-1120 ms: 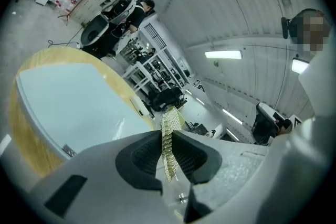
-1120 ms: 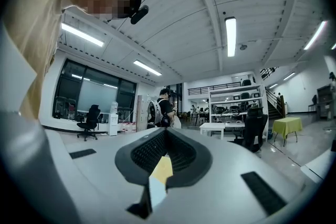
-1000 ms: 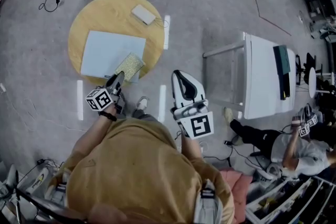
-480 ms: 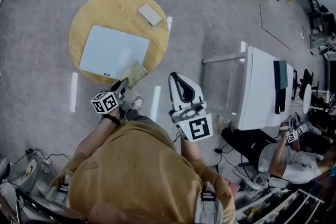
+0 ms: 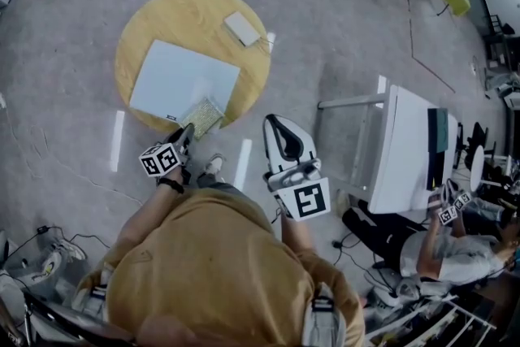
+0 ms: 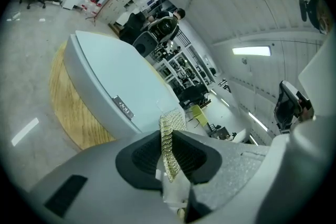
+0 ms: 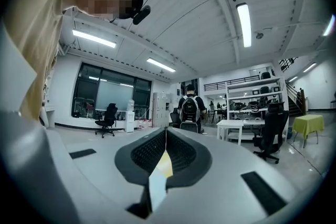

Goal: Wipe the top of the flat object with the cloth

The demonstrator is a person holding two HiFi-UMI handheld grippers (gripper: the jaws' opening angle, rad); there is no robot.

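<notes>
Where the left gripper (image 5: 185,131) pinches it, the cloth (image 5: 201,115) is hidden.

Mustard tee (image 5: 211,256), blk wristband (image 5: 168,184)

The left tool (image 6: 168,148) hides the end of the cloth (image 6: 172,120); the label (image 6: 122,108) is too small to read.

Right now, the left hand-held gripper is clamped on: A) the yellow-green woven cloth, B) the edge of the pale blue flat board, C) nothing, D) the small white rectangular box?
A: in the left gripper view, the left hand-held gripper has its jaws shut on the yellow-green woven cloth.
</notes>
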